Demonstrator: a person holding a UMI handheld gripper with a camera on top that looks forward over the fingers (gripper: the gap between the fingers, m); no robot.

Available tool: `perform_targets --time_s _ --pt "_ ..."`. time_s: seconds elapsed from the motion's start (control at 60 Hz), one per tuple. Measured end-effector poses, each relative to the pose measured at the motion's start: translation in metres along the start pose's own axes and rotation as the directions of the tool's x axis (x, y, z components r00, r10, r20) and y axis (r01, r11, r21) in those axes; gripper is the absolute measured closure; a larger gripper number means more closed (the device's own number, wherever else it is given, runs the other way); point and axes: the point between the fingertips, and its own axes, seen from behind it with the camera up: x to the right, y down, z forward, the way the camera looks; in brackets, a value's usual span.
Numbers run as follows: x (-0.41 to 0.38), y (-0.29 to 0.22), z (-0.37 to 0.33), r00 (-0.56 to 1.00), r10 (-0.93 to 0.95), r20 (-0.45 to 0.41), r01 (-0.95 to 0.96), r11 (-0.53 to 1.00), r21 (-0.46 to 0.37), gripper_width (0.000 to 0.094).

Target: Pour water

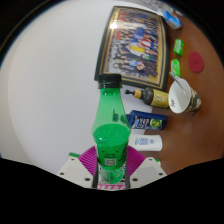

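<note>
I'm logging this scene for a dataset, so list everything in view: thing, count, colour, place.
cup: 1, green, between the fingers
bottle: 1, green with black cap, just beyond the cup
table: 1, white, under everything
picture: 1, dark-framed, lying flat beyond the bottle
white cup: 1, on its side, beside the picture
dark bottle: 1, yellow label, lying by the white cup
blue box: 1, near the green bottle
white tube: 1, beside the green cup
small things past the picture: green and pink, too small to tell
gripper: 1, purple pads, fingers at the cup's sides; grip unclear
</note>
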Motion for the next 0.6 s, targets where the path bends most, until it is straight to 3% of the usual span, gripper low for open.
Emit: perform_targets --time_s 0.1,0.233,0.383,0.6 --pt "0.015 -0.012 0.019 0.955 0.294 0.030 -0.293 0.956 -0.033 0.0578" --pt "0.038 -0.025 0.031 0.867 0.497 0.044 -0.496 0.868 -0.032 0.0579" --pt "0.056 -0.019 0.041 0.801 0.598 0.021 -0.596 0.800 -0.059 0.0580" --pt "0.058 -0.021 0.044 0.802 0.597 0.013 -0.595 0.801 -0.068 0.0577"
